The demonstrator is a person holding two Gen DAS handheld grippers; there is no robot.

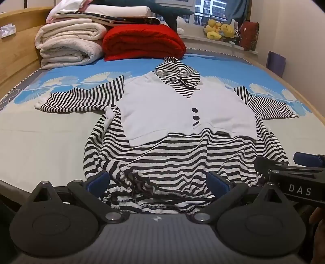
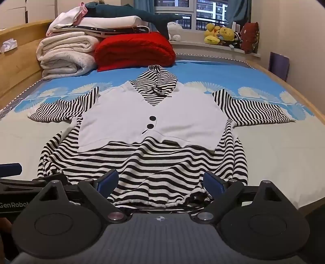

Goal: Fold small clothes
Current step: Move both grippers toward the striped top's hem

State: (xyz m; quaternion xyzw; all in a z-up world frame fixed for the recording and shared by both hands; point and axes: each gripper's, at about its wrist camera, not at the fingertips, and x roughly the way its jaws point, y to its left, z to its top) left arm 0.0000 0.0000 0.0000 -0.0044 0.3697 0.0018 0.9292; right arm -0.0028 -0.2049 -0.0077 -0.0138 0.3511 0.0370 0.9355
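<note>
The striped top point(image 1: 172, 158) lies flat, front up, on the bed point(image 1: 40, 138), its long axis running from your tongs away toward the window point(image 2: 211, 12). Hood at the far end, gathered hem at the near end. The white vest panel point(image 2: 126, 126) covers the chest, with dark buttons point(image 2: 152, 118) in a short line down its middle. Both sleeves spread straight out to the sides, across the long axis.

Your left tongs point(image 1: 157, 180) stand wide open, straddling the hem's left part; the cloth bunches between the blue pads point(image 1: 99, 179), and you cannot tell from here whether either pad touches it. They have hold of nothing. Your right tongs point(image 2: 161, 181) are likewise wide open over the hem's right part, gripping nothing. The two tools sit just beside each other at the near edge of the top.

Beyond the hood, close behind it, sits a red blanket point(image 1: 142, 42), with a stack of white quilts point(image 1: 69, 44) to its left against the wooden bed frame point(image 1: 16, 50). Bare sheet lies open on both sides of the top, past each sleeve end. Plush toys point(image 2: 219, 33) sit on the sill under the window, well apart from the top.
</note>
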